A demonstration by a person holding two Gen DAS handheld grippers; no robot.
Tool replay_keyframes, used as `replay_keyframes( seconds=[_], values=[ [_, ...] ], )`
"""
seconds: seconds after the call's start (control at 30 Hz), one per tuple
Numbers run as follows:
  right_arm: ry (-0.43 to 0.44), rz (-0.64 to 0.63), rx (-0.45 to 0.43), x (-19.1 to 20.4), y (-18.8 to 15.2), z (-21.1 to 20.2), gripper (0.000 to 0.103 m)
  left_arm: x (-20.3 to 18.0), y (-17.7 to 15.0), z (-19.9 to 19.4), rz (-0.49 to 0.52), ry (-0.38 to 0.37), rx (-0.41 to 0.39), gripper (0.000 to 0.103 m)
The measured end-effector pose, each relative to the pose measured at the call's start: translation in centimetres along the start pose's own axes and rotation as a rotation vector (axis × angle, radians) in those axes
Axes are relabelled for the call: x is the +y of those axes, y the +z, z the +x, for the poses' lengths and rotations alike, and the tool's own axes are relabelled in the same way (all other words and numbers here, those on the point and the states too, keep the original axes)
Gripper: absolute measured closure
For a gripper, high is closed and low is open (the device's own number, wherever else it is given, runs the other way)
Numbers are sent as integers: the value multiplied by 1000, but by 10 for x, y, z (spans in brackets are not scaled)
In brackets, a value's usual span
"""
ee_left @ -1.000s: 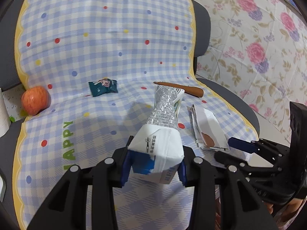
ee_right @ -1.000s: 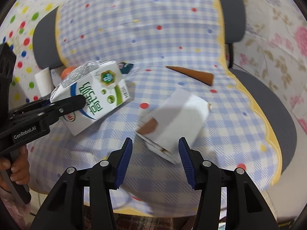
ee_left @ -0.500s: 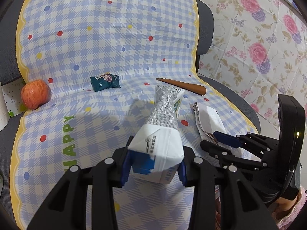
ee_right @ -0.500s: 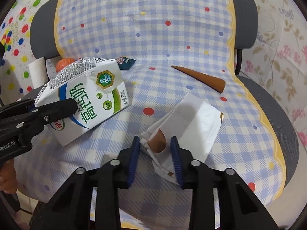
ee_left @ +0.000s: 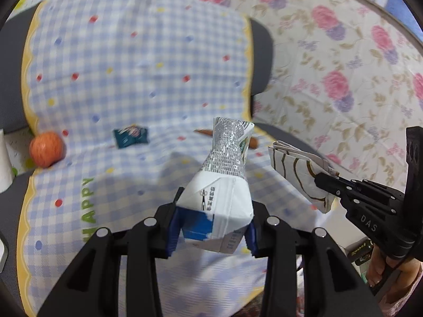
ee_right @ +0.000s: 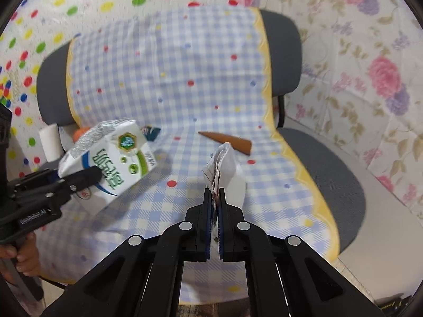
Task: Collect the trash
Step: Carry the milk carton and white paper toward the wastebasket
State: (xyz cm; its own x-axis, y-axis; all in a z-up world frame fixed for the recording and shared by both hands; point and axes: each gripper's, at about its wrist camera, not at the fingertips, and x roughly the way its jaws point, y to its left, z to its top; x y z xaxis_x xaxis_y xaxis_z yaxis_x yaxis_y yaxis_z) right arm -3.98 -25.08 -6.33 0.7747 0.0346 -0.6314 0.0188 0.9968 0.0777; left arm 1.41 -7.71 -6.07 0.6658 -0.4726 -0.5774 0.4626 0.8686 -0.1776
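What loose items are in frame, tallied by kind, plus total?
Milk carton: 1
Folded paper wrapper: 1
Brown cone-shaped wrapper: 1
Teal snack packet: 1
Apple: 1
Total: 5

Both views were evenly and brightly lit by soft, diffuse indoor light, with no harsh glare. The milk carton [ee_left: 219, 185] cast a soft grey shadow on the checked cloth [ee_left: 127, 79] to its left, and a similar faint shadow lay under the folded paper [ee_right: 227, 169]. Motion blur smeared the cloth's dots and the flowered wall [ee_left: 343, 79], most strongly far off; the near black tool parts stayed sharp. Fisheye distortion bent the edges, and dark vignetting filled the corners.
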Motion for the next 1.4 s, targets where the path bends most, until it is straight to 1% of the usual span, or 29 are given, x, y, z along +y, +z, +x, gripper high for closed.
replay_keyframes(
  seconds=[0.1,0.23,0.3,0.53,0.87,1.07,1.2,1.3,1.4],
  values=[
    [-20,0,-17,-7,-5,-18,98,-19,0,-6,29,-24,-21,65],
    [-74,-6,-33,-17,-17,-40,98,-46,-5,-8,69,-52,-32,65],
    [-91,15,-35,-27,-26,-53,98,-59,-11,-8,80,-82,-32,65],
    [-144,113,-31,-56,-62,-92,98,-102,-35,-3,135,-171,-3,65],
    [-242,221,7,-87,-116,-135,98,-171,-71,10,275,-302,64,65],
    [-279,291,42,-103,-144,-150,98,-204,-90,19,338,-367,118,65],
    [-276,333,64,-112,-157,-152,98,-220,-98,24,368,-396,150,65],
    [-274,351,73,-118,-162,-151,97,-230,-102,29,379,-410,170,65],
    [-269,370,80,-126,-167,-147,97,-234,-100,36,368,-420,191,65]
  ],
)
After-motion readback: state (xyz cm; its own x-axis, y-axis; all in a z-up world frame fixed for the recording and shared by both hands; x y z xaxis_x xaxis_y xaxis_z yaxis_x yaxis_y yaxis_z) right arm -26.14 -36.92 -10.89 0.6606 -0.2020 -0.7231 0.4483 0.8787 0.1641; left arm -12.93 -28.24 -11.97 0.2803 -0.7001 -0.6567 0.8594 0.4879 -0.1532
